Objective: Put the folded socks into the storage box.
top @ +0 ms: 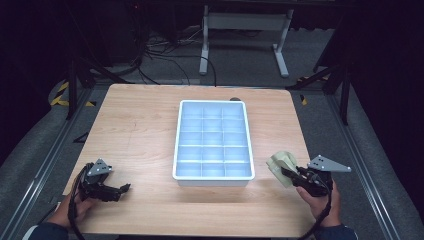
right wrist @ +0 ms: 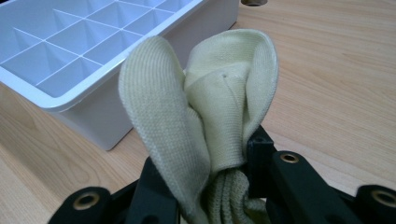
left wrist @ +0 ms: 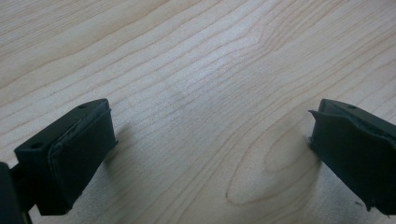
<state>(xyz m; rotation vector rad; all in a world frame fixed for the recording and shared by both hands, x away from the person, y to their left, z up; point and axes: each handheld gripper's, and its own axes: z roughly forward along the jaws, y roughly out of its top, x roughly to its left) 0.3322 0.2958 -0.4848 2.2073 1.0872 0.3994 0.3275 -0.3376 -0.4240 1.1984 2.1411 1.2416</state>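
Here the right gripper (top: 292, 176) has its jaws pinched tight on a pale yellow-green knitted cloth (top: 281, 166), which looks like a folded sock or glove. In the right gripper view the cloth (right wrist: 210, 107) bulges up out of the black jaws in two rounded folds, with ribbed knit bunched lower down between them. Its weave is plain; no label, brand or lettering can be read on it. In the high view the cloth sits near the front right corner of the white compartment tray (top: 176, 150), just beside it and not touching.

The tray stands in the middle of the wooden table (top: 135, 115), divided into rows of small cells, and no writing shows on its walls. In the right gripper view the tray's near corner (right wrist: 93, 116) lies behind and to the left of the cloth.

The left gripper (top: 120, 190) rests low at the front left of the table, well apart from the tray. In the left gripper view its two black jaws stand spread wide over bare wood grain (left wrist: 201, 93), with nothing between them.
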